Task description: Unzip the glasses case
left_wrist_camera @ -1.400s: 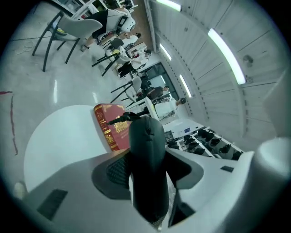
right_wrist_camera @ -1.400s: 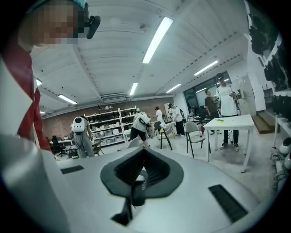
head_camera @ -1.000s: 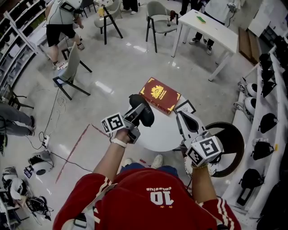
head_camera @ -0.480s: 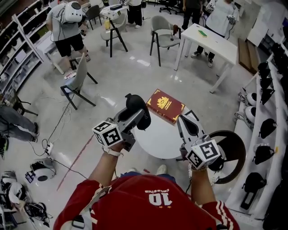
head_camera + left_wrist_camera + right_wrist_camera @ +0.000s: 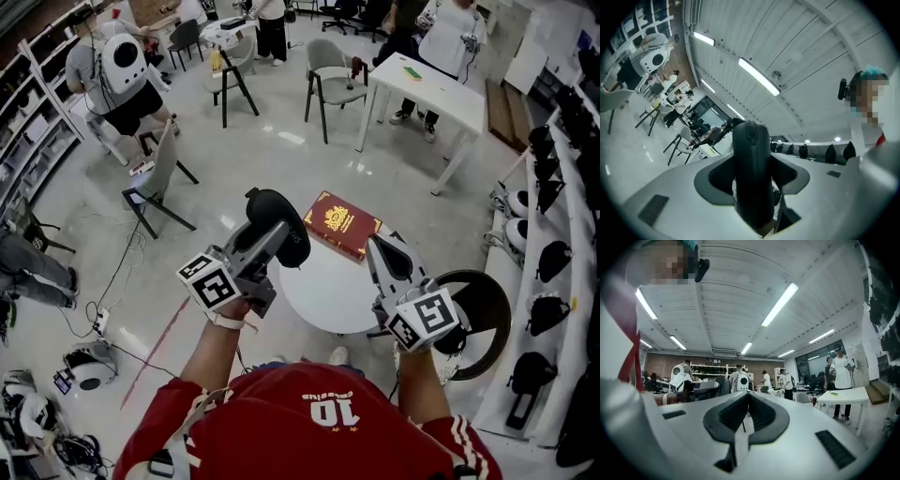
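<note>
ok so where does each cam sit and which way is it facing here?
Head view: on the person's head, looking steeply down at the round table and red book; shows both forearms, left tongs, right tongs, red shirt.
Left gripper view: rides the left tongs, tilted up at the ceiling lights; tongs shut on the black glasses case.
Right gripper view: rides the right tongs, level across the room; tongs shut, empty; red shirt at left.
Shared: head and left gripper views both show the glasses case.

The red book (image 5: 342,223) blocks the round white table's (image 5: 328,295) far edge; bare tabletop lies open between the glasses case (image 5: 277,210) in the left gripper (image 5: 272,239) and the right gripper (image 5: 382,251).
</note>
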`<state>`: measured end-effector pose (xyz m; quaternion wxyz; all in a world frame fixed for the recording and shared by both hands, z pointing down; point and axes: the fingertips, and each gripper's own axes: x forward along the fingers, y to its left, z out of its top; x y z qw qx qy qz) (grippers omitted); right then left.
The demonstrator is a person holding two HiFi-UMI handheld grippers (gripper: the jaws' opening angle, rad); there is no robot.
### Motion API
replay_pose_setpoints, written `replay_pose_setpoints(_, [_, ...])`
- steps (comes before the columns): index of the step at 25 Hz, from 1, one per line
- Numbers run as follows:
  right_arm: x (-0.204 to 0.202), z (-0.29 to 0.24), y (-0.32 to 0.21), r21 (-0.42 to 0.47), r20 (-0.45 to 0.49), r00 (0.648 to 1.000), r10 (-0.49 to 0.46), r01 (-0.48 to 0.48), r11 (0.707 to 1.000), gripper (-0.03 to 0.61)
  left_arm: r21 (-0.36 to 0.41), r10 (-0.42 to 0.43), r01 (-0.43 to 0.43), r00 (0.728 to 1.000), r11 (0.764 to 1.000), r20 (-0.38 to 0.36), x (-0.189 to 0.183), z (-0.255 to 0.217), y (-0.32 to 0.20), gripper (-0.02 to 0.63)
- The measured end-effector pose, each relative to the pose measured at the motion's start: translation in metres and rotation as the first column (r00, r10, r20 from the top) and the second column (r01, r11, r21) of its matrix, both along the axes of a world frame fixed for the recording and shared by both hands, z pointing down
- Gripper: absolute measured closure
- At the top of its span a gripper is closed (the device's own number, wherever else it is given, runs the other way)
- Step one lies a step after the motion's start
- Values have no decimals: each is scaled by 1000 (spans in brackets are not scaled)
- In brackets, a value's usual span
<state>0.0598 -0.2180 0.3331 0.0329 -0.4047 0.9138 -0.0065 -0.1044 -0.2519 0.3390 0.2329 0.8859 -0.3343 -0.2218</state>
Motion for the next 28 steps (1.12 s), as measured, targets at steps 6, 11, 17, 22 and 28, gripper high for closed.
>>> replay_pose_setpoints(6, [-10, -6, 6, 43, -29, 999, -28, 29, 999, 561, -24, -12, 11, 997, 1000, -75, -8, -4, -5, 388])
replay_pose_setpoints(11, [-17, -11, 10, 71, -65, 997, -43, 47, 996, 520, -40, -19, 12, 983, 999, -184, -15, -17, -8, 388])
replay_pose_setpoints(17, [-39, -7, 21, 81, -104, 992, -77, 86, 993, 520, -19, -5, 1, 966, 1000, -257, -15, -39, -7, 390])
replay_pose_setpoints(22, [-53, -3, 32, 77, -114, 987, -113, 122, 989, 520, 39, 24, -15, 967, 999, -252, -3, -64, -2, 390])
replay_pose_setpoints(28, [-61, 1, 42, 69, -125, 983, -138, 147, 987, 520, 97, 57, -35, 968, 995, -243, 12, -87, 6, 390])
